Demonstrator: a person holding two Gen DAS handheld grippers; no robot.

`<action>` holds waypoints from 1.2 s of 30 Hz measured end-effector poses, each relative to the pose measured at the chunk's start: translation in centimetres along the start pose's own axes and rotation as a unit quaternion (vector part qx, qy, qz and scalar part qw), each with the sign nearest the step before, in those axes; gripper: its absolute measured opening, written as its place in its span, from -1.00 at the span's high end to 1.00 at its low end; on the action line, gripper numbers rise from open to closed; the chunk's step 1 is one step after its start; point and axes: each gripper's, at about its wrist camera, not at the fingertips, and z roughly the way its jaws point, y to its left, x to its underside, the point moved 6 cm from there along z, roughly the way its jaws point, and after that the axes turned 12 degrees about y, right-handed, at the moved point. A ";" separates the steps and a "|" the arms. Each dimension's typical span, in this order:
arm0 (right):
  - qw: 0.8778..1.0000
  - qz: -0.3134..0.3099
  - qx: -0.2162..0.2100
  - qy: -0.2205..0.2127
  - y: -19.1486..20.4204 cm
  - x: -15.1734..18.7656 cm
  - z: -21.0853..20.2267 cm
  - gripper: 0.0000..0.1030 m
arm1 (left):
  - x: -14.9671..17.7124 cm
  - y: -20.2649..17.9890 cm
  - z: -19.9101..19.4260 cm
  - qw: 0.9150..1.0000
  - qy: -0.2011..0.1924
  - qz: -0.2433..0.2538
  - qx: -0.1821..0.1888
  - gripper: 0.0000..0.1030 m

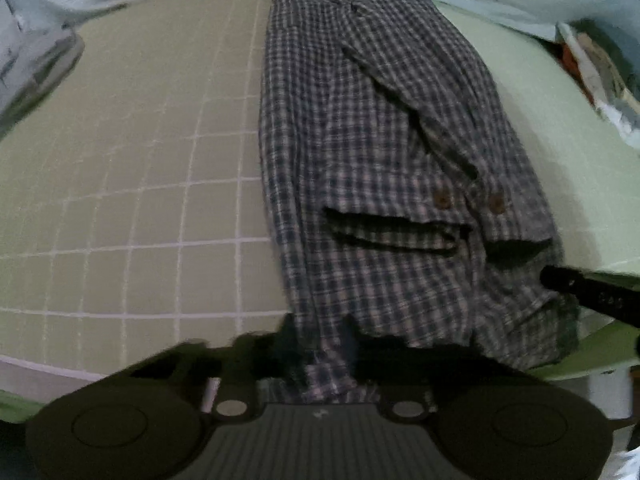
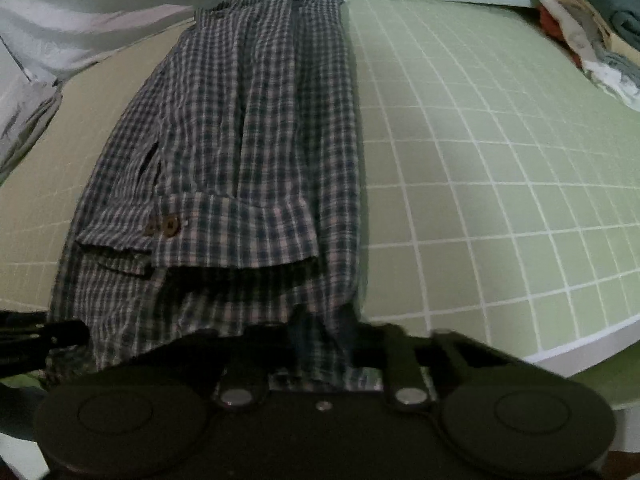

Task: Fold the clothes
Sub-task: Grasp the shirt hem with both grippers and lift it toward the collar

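The left hand-held gripper (image 1: 320,354) is closed narrow, pinching the near hem of the plaid shirt (image 1: 380,152). The right hand-held gripper (image 2: 320,344) likewise clamps that hem. The shirt lies lengthwise, sleeves folded inward, on the green gridded surface (image 2: 500,184), with stacked clothes (image 2: 592,36) at its far corner.
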 end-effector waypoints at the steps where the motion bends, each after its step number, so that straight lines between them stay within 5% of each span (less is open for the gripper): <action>1: 1.000 0.005 -0.008 0.002 -0.2 -0.1 0.0 0.92 | -0.1 0.0 -0.2 1.000 0.000 -0.006 0.015 0.87; 6: 0.998 0.031 -0.052 -0.001 -0.8 -1.0 -1.2 0.97 | -1.6 -0.6 -2.6 0.996 -0.019 -0.019 0.080 0.94; 14: 0.985 0.068 -0.145 -0.072 -1.7 -6.4 -5.8 0.97 | -7.5 -1.9 -6.9 0.988 -0.091 -0.022 0.123 0.94; 26: 0.977 0.076 -0.134 -0.148 -3.1 -17.7 -6.1 0.97 | -18.4 1.6 -9.4 0.975 -0.178 -0.050 0.125 0.94; 36: 0.981 0.090 -0.108 -0.132 -3.7 -24.4 0.0 0.97 | -25.9 4.0 -3.7 0.984 -0.140 -0.061 0.098 0.94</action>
